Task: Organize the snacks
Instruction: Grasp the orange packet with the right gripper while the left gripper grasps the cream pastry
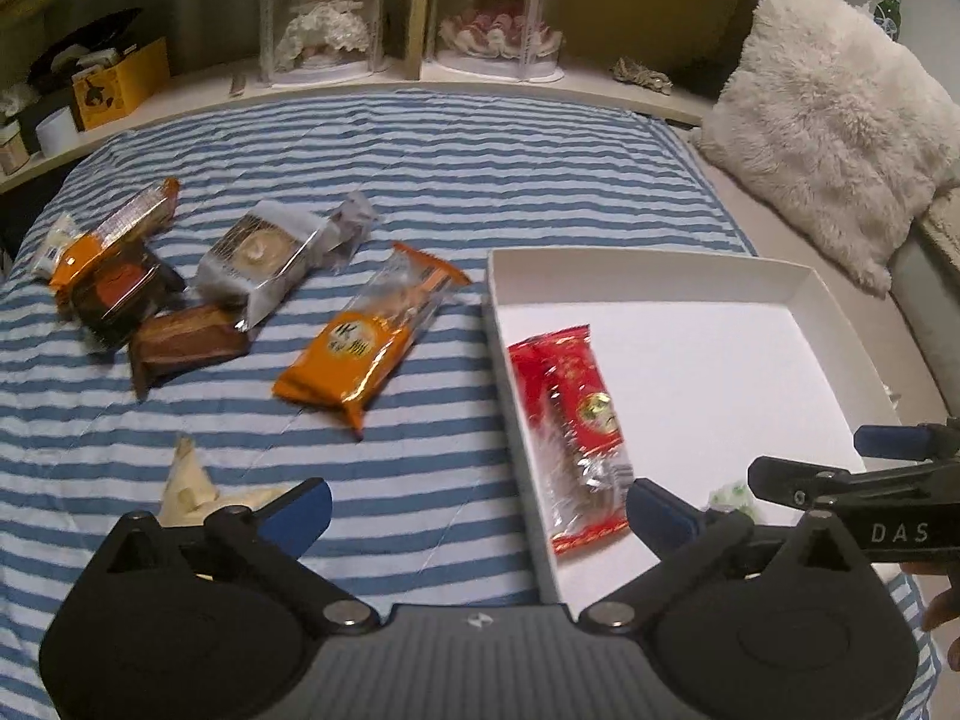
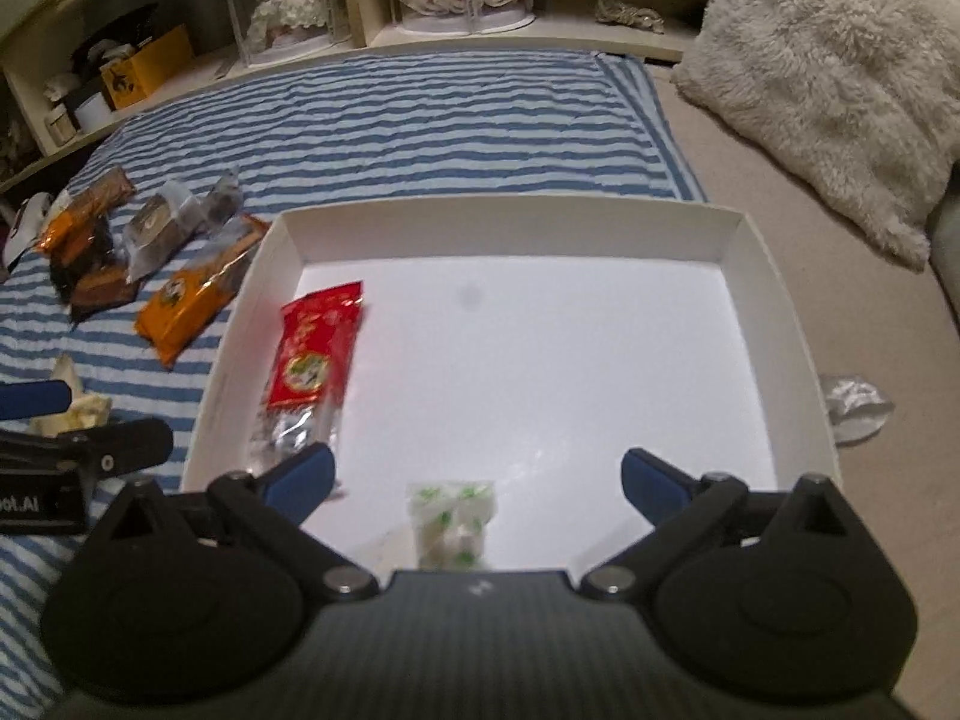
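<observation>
White box [image 2: 780,312], open-topped, on a bed with a blue-striped quilt [image 1: 420,144]. Inside: red packet [image 2: 312,354] along the left wall; small green-and-white sweet [image 2: 453,519] at the near edge.

Loose on the quilt, left of the box: orange packet [image 1: 366,342] nearest the box; grey packet [image 1: 270,252], brown packet [image 1: 186,342] and another orange-and-dark packet [image 1: 114,258] bunched beyond it; cream wrapper [image 1: 186,480] near the left claw.

Left claw [image 1: 480,510]: wide open, empty, straddling the box's left wall. Right claw [image 2: 477,480]: wide open, empty, over the sweet.

Surroundings: fluffy pillow [image 1: 840,114], shelf [image 1: 336,81] with two boxed dolls.

Right view only: crumpled clear wrapper [image 2: 855,408] on the bare mattress right of the box. In the left view, the sweet is mostly hidden.
</observation>
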Tool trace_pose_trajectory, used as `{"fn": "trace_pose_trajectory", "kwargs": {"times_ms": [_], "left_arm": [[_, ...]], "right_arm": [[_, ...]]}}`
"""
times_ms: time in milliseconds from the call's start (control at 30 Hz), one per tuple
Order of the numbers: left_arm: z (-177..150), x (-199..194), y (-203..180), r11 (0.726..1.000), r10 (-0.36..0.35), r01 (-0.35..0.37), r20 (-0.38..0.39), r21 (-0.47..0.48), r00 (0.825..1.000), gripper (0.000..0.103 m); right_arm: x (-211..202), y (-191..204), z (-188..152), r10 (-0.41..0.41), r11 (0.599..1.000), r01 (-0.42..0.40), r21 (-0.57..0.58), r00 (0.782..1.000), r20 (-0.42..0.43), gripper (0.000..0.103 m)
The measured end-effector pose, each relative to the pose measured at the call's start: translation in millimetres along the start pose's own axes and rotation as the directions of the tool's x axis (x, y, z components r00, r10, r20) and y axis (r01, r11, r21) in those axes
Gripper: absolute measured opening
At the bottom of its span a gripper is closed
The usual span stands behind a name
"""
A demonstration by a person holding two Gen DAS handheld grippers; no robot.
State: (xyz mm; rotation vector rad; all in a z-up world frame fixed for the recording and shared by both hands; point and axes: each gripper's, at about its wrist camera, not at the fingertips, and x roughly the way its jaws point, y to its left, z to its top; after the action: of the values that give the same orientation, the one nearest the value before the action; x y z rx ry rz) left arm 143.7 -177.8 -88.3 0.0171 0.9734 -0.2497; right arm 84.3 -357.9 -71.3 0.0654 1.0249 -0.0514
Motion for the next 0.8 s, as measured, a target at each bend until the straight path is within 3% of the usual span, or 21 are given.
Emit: {"fn": "trace_pose_trajectory", "kwargs": {"times_ms": [233,800], "left_arm": [[-10.1,-12.6,23.7,1.000,0.010,-0.010,-0.029,-0.027,1.000,0.103],[-28.5,-46.9,104.9,0.988,0.118,-0.122,-0.047,-0.094,0.992,0.103]], "right_arm": [[-8.1,10.0,-10.1,0.003,1.000,-0.003,-0.017,1.000,-0.005,0.102],[-16.3,47.4,-19.5,0.043,0.997,-0.042,-0.068,0.999,0.012,0.103]]}}
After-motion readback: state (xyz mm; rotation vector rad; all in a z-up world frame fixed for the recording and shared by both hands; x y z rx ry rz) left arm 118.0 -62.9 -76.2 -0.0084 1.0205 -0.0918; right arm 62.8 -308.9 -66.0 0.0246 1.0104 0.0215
